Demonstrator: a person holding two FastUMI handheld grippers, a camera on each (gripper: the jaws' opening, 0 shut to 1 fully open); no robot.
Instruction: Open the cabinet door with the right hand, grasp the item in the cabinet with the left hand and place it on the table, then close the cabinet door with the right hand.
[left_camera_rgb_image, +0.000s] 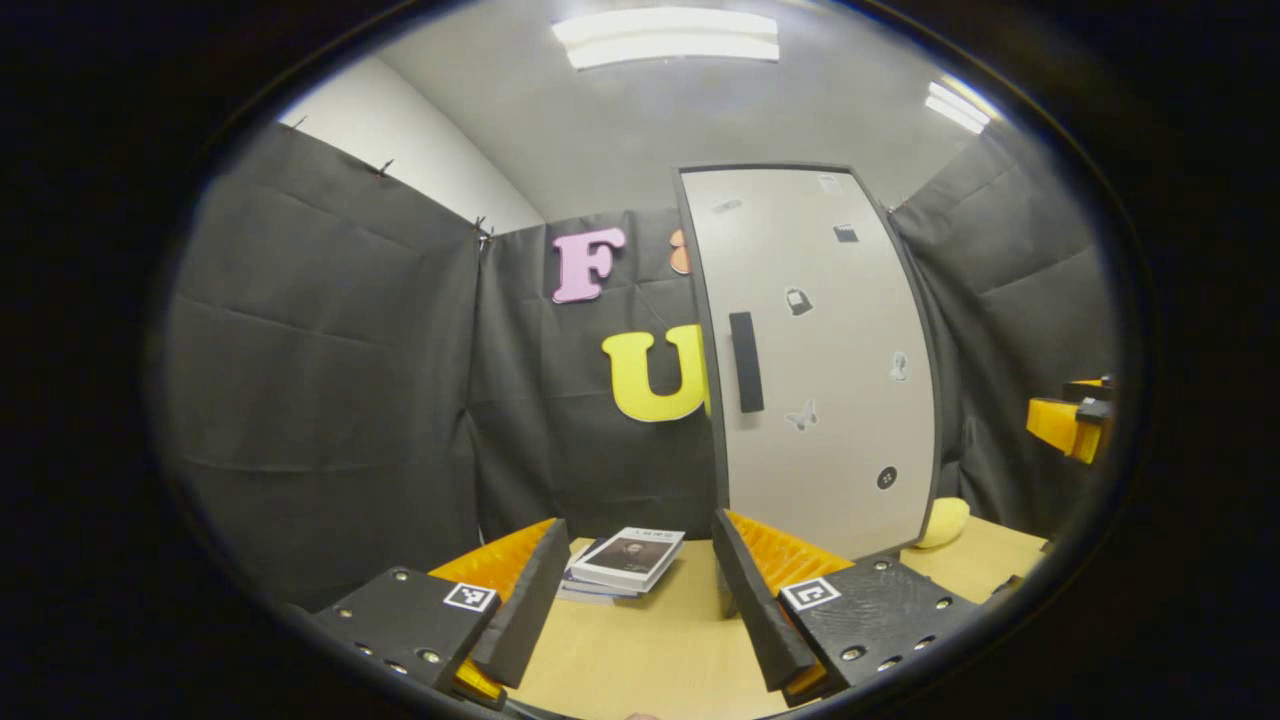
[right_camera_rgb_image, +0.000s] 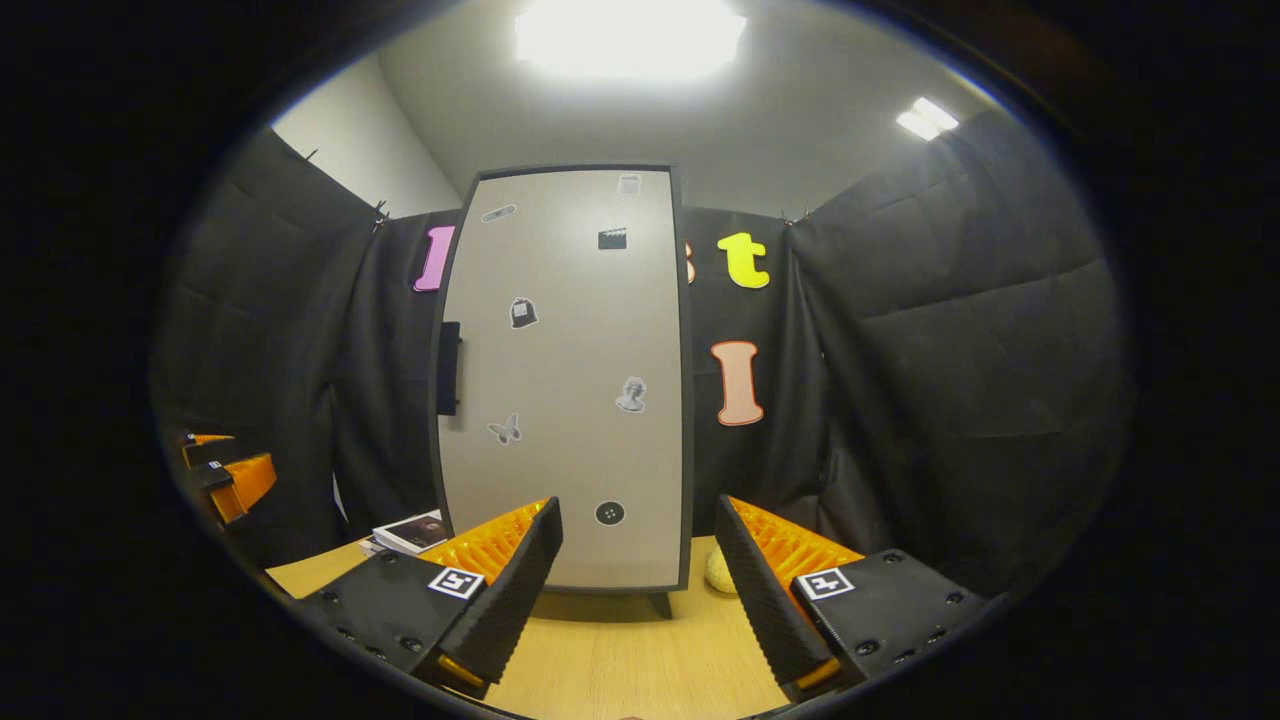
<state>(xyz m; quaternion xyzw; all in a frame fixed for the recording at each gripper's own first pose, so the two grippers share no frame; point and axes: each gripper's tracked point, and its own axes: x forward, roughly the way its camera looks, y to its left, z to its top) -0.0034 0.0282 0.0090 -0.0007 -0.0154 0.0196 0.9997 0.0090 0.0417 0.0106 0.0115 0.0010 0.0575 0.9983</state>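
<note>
Two fingers of the left gripper (left_camera_rgb_image: 638, 590) stand wide apart at 6 o'clock in the left gripper view, with nothing between them but the bare wooden table (left_camera_rgb_image: 650, 660). Just beyond the fingertips, toward 12 o'clock from the gap, a small stack of books (left_camera_rgb_image: 622, 562) lies flat on the table, not touched by either finger. At about 2 o'clock from the gap stands the cabinet door (left_camera_rgb_image: 820, 380), pale grey with a dark frame, and it looks closed. A dark vertical handle (left_camera_rgb_image: 746, 361) sits near the left edge of the door, and several small stickers are on its face. At the right foot of the cabinet a yellowish rounded object (left_camera_rgb_image: 944, 521) rests on the table. I cannot tell what it is.

In the right gripper view the right gripper (right_camera_rgb_image: 638, 575) also has its fingers spread wide and holds nothing. The cabinet door (right_camera_rgb_image: 565, 380) is straight ahead, at 12 o'clock, and the handle (right_camera_rgb_image: 449, 368) is at its left edge. The yellowish object (right_camera_rgb_image: 719, 571) lies at the right foot of the cabinet, between the fingers and close to the right one. The books (right_camera_rgb_image: 410, 533) are at 9 o'clock from the cabinet base. The left gripper (right_camera_rgb_image: 225, 475) appears at the far 9 o'clock edge, well apart.

The item inside the cabinet is hidden behind the closed door.
</note>
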